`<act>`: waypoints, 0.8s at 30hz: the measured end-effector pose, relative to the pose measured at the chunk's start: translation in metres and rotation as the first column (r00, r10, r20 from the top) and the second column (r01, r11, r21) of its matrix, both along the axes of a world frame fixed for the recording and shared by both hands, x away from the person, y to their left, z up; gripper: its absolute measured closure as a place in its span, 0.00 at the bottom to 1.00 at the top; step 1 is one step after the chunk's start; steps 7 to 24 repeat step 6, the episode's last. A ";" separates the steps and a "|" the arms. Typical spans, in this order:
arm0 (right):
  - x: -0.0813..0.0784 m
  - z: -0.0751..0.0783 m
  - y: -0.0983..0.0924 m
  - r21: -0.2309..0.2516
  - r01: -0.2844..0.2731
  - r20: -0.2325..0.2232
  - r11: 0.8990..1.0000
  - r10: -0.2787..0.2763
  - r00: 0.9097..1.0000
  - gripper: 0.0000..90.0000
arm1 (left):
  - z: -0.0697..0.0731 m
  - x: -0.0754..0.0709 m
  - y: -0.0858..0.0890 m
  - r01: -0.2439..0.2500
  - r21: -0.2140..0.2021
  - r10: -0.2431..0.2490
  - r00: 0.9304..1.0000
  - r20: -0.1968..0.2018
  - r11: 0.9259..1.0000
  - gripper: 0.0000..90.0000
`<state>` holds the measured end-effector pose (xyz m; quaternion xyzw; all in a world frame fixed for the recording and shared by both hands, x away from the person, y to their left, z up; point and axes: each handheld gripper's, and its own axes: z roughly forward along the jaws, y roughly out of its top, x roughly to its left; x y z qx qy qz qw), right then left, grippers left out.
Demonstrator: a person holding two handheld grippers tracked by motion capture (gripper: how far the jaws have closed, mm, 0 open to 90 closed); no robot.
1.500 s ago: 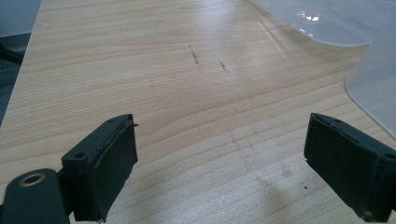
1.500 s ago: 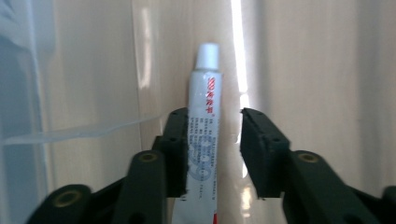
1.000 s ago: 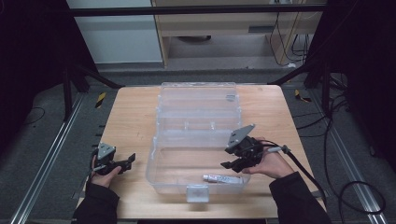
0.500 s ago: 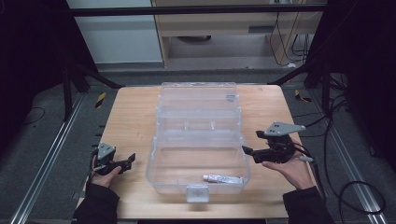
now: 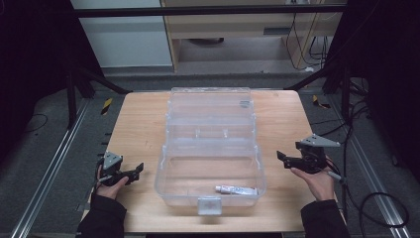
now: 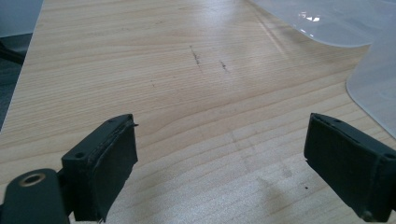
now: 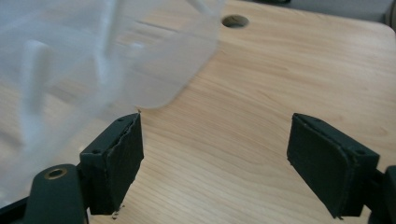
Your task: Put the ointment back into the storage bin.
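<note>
The open box point(image 5: 210, 144) sits mid-tabletop point(image 5: 143, 119), its lid behind the tray; the tube point(image 5: 236, 189) lies in the tray near your edge; your left hand-held gripper point(image 5: 132, 173) lies left of the box, your right hand-held gripper point(image 5: 283, 159) right of it.

Right gripper point(image 5: 289, 159) left box point(image 5: 210, 148) (jaws just opened, empty).
</note>
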<state>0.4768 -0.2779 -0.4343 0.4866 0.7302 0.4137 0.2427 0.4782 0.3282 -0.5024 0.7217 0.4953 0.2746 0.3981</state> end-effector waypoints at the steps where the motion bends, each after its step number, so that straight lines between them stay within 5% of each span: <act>1: 0.001 -0.004 -0.003 -0.004 0.007 -0.005 1.000 -0.007 1.000 0.20 | 0.000 0.000 0.000 -0.001 -0.001 0.001 1.000 0.000 1.000 0.10; 6: 0.005 -0.020 -0.015 -0.013 0.052 -0.036 0.999 -0.053 0.998 0.19 | 0.000 0.000 0.000 -0.003 -0.001 0.003 1.000 -0.002 1.000 0.10; 24: 0.005 -0.020 -0.015 -0.013 0.052 -0.036 0.999 -0.053 0.998 0.19 | 0.000 0.000 0.000 -0.003 -0.001 0.003 1.000 -0.002 1.000 0.10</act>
